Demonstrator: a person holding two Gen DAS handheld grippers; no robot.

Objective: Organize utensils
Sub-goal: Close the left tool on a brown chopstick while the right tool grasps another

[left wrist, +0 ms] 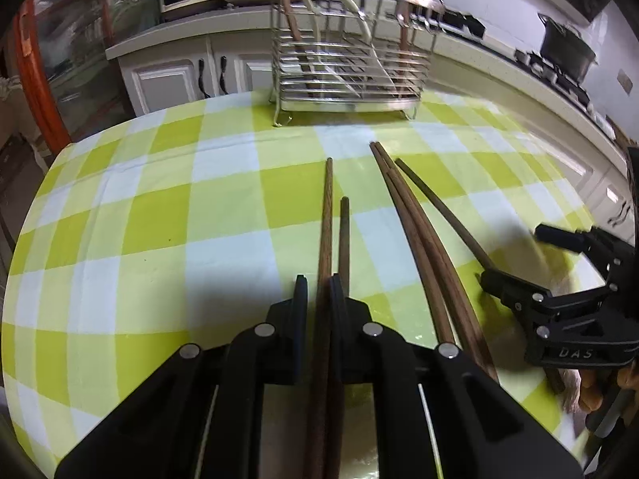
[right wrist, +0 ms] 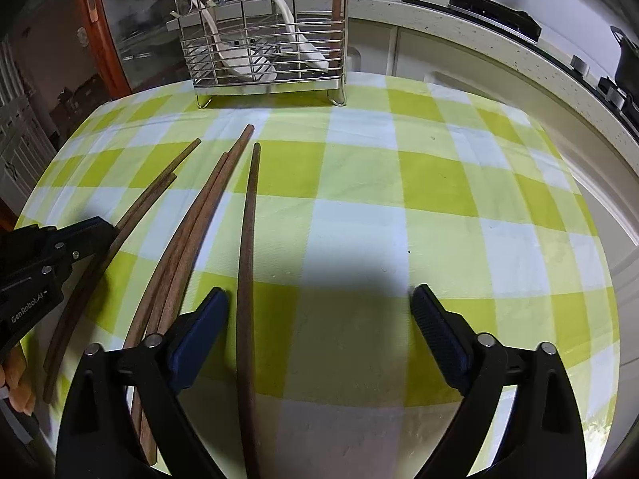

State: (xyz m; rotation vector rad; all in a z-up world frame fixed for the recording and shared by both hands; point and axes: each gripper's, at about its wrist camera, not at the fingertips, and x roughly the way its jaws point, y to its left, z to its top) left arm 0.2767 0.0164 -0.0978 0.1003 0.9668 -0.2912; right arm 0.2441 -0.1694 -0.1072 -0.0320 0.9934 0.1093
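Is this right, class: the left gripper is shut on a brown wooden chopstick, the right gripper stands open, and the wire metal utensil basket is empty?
Not quite: the wire metal utensil basket is not empty. The right wrist view shows white utensils and a wooden handle in it. The left gripper is shut on a brown wooden chopstick, and the right gripper stands open.

Bright light from above. Dark shadows fall on the checked tablecloth (right wrist: 359, 207). Edges bend and look blurry.
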